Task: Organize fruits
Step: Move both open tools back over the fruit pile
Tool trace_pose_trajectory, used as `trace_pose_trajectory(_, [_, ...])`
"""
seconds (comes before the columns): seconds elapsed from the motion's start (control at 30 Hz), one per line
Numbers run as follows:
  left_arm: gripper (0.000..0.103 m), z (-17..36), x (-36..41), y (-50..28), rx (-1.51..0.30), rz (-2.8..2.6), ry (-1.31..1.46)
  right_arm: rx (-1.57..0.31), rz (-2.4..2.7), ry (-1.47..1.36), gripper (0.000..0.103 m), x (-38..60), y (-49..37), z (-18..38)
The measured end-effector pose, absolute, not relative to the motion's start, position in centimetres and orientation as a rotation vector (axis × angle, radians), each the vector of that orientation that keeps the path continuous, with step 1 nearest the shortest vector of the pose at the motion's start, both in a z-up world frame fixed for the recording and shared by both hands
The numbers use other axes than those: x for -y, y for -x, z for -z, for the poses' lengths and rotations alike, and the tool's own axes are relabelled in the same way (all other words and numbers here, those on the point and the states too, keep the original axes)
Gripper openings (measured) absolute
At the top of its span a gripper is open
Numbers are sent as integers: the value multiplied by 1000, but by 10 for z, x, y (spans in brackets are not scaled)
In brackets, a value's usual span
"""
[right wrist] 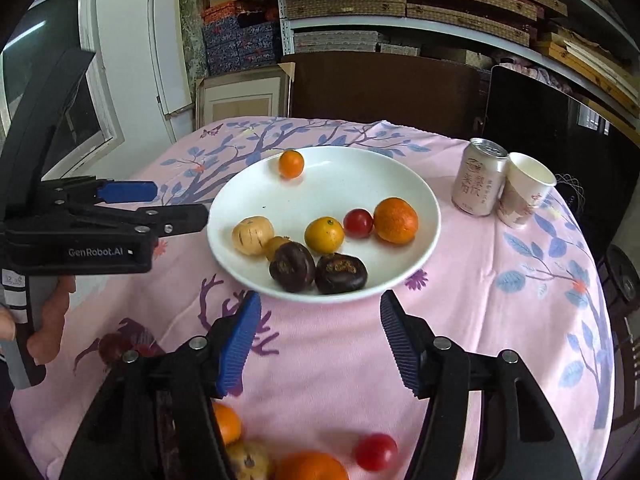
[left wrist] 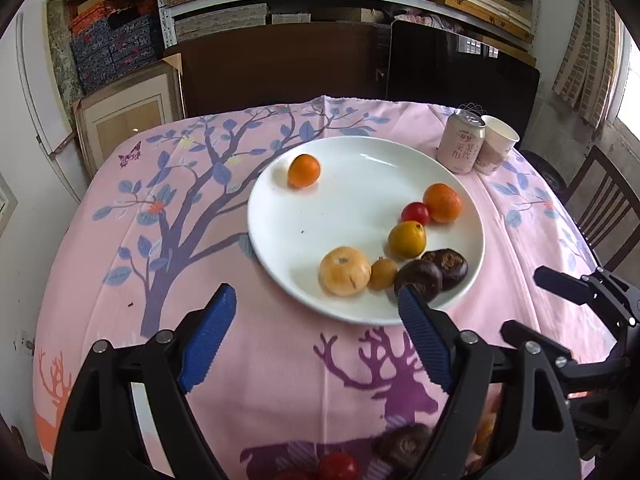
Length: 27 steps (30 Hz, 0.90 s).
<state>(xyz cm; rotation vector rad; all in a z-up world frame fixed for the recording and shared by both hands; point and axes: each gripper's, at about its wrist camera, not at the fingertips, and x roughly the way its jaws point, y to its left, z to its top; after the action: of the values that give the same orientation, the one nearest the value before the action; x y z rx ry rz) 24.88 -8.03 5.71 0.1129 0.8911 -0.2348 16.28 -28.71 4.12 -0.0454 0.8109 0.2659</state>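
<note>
A white plate [left wrist: 320, 220] [right wrist: 340, 184] on the pink tablecloth holds several fruits: two oranges [left wrist: 442, 203], a red tomato [left wrist: 415, 213], a yellow citrus [left wrist: 407, 239], a tan fruit [left wrist: 345, 271] and two dark brown ones [right wrist: 341, 273]. More loose fruit lies on the cloth at the near edge: a tomato [right wrist: 376, 452], an orange [right wrist: 312, 468] and a brown fruit [left wrist: 404, 444]. My left gripper [left wrist: 316, 296] [right wrist: 180, 203] hovers open over the plate's near-left rim, empty. My right gripper [right wrist: 319, 300] [left wrist: 524, 300] stands open just before the plate's near rim, empty.
A pink drink can [right wrist: 478, 178] and a paper cup [right wrist: 524, 188] stand beyond the plate on the right. A wooden chair [left wrist: 604, 208] is at the table's right side. Dark boards and stacked shelves fill the back. A hand [right wrist: 48, 320] grips the left handle.
</note>
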Motion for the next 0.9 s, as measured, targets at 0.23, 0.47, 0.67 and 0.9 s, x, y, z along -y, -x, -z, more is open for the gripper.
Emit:
trace_pose_trajectory(0.23, [89,-58,53,-170,-883,220,-80,-819,-230,1,66,313,-85,-43])
trace_pose_trajectory(0.47, [89,-47,45,-114,-876,228,-91,-863,-280,37,66,303,-18,-26])
trace_pose_trajectory(0.67, [89,-30,37,-86,-908,229,-90,-898,-324,66,66,285,5,-9])
trace_pose_trajectory(0.9, [89,-19,20,-73,-945,224,-78,-951,-344,149,66,263,9,9])
